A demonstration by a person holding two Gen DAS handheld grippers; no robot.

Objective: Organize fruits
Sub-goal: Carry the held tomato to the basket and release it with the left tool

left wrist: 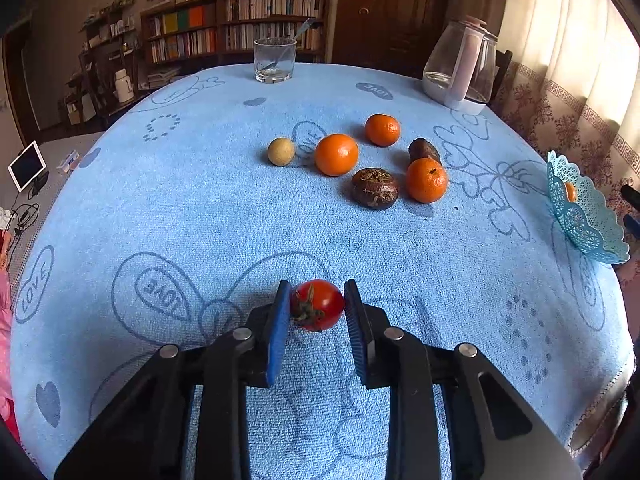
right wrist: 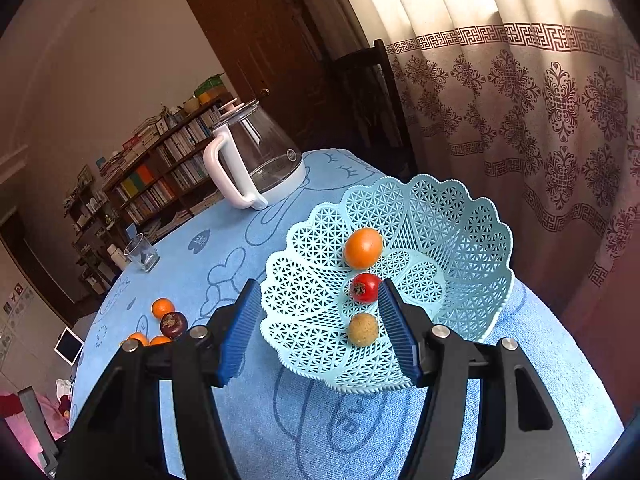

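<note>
The jaws of the left gripper (left wrist: 317, 307) are closed on a small red tomato (left wrist: 318, 305), which is held between the blue pads just above the blue cloth of the desk (left wrist: 160, 208). The jaws of the right gripper (right wrist: 316, 320) are open and nothing is held between them; they hang over the near rim of the light blue basket (right wrist: 460, 216).

Three fruits are already seen in the basket: an orange one (right wrist: 363, 248), a second red tomato (right wrist: 365, 288) and a small tan fruit (right wrist: 363, 329). So the job is judged to be partly done.

More is left out on the cloth. In the left view three oranges (left wrist: 336, 155), two dark brown fruits (left wrist: 375, 188) and one small tan ball-shaped fruit (left wrist: 281, 151) are seen in a loose bunch, some touching each other. With the tomato in the left jaws, seven fruits are still to be put away.

The basket stands at the far right edge of the desk, well apart from the bunch, so each fruit has to be carried across. The way there looks free of things.

Further back a drinking glass (left wrist: 275, 60) with a spoon in it and a glass kettle (left wrist: 460, 68) with a white handle are set near the far edge. Neither is in the way. Behind the desk, bookshelves (left wrist: 236, 24), a dark door and a patterned curtain (right wrist: 540, 100) are seen.
</note>
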